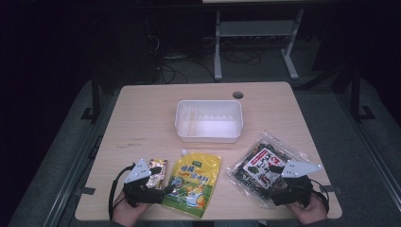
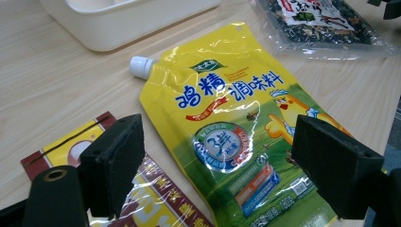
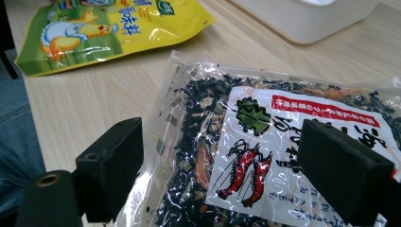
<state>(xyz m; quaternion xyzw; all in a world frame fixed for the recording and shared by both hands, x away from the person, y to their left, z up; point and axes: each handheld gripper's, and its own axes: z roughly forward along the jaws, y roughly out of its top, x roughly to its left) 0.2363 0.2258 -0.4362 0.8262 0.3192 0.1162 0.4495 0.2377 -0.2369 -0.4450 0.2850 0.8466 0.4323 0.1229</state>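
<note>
A yellow spouted seasoning pouch (image 1: 193, 182) lies flat near the table's front edge. A small red and yellow snack packet (image 1: 157, 172) lies to its left. A clear bag of dried seaweed mix (image 1: 265, 168) with a prawn label lies to its right. My left gripper (image 1: 161, 179) hovers open low over the packet and the pouch's left edge. In the left gripper view its jaws (image 2: 222, 165) straddle the pouch (image 2: 227, 132), with the packet (image 2: 156, 198) under the left pad. My right gripper (image 1: 276, 184) stands open over the seaweed bag (image 3: 265, 142), pads apart on either side.
An empty white plastic tub (image 1: 208, 120) sits mid-table behind the packs. A cable hole (image 1: 238, 94) lies near the far edge of the wooden table (image 1: 142, 118). A white desk frame (image 1: 255, 33) and cables stand on the dark floor beyond.
</note>
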